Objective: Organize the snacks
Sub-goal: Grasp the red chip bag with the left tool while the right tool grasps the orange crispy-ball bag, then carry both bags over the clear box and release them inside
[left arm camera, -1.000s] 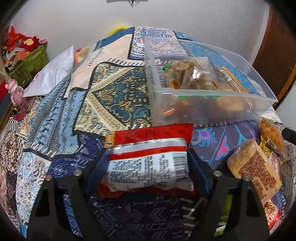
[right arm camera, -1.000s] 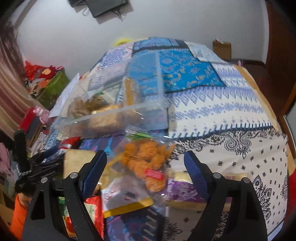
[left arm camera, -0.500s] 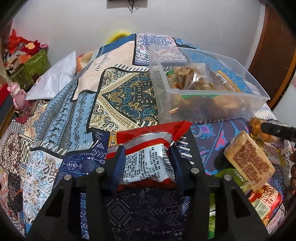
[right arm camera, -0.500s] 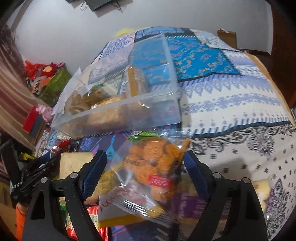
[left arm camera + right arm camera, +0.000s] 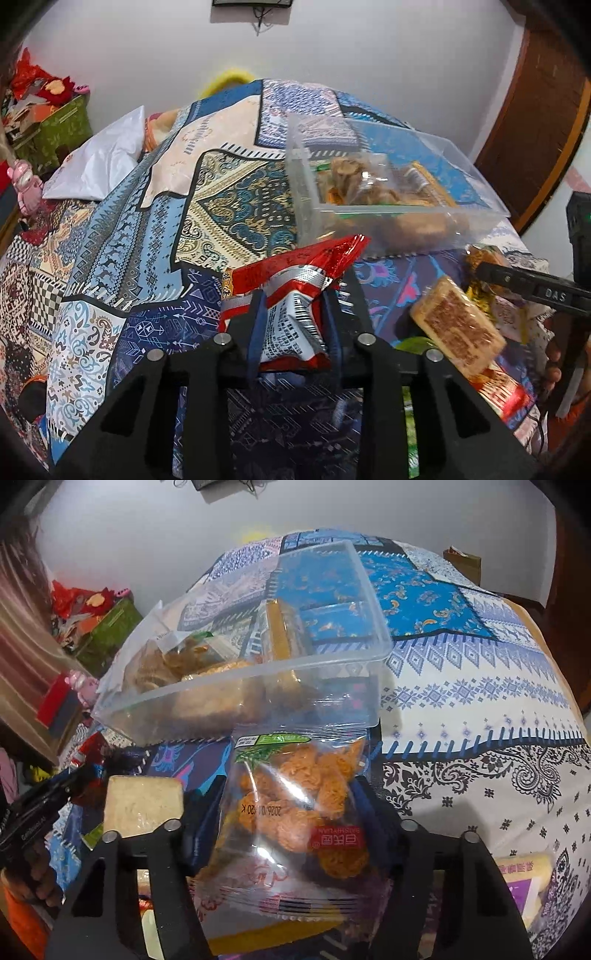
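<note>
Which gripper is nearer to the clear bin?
Roughly level; the left, if either. The left gripper, clamped on a red snack packet, has the packet's tip at the clear bin. The right gripper, around an orange snack bag, sits just below it.

Both grippers (image 5: 293, 317) (image 5: 291, 812) are matte black plastic with blue finger pads (image 5: 255, 325), silver screws, white lettering; orange sleeve (image 5: 22, 926).

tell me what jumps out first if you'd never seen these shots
The red and silver snack packet squeezed between the left tongs, low in the left view. Just beyond it sits the clear plastic bin, already holding snacks. In the right view, a clear bag of orange crisps stands between the right tongs.
</note>
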### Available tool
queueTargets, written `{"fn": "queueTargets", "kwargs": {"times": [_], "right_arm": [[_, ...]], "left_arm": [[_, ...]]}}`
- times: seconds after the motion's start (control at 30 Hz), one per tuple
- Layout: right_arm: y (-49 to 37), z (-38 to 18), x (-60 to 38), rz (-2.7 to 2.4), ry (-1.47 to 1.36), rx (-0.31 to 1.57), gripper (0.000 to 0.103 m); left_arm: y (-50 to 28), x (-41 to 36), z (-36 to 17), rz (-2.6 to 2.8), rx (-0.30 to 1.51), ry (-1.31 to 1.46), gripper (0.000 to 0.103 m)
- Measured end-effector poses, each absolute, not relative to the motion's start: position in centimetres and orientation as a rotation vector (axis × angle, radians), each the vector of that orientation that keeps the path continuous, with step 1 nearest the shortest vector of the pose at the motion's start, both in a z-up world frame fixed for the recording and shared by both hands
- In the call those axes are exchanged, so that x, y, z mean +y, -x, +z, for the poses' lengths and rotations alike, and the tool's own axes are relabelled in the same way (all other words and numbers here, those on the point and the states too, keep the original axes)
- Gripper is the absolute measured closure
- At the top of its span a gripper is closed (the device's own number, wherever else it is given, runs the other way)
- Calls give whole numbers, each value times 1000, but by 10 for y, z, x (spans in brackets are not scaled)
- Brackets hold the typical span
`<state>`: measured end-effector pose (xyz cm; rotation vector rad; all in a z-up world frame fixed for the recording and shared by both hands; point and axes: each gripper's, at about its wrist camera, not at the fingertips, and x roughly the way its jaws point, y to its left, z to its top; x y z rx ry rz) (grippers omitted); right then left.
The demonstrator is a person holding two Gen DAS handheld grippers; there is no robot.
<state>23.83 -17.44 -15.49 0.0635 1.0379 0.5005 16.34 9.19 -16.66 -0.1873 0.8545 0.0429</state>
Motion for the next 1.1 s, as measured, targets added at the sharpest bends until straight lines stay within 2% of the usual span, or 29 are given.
{"fn": "queueTargets", "kwargs": {"times": [0.2, 0.6, 1.1], "right_arm": [[-231, -139, -176, 503, -60, 988, 45], [-218, -93, -187, 508, -71, 867, 45], [-247, -65, -169, 537, -68, 779, 45]], "left_arm": [[-152, 80, -147, 14, 815, 182, 79], [-137, 65, -95, -5, 698, 157, 79], [-193, 51, -58, -34, 604, 162, 79]]}}
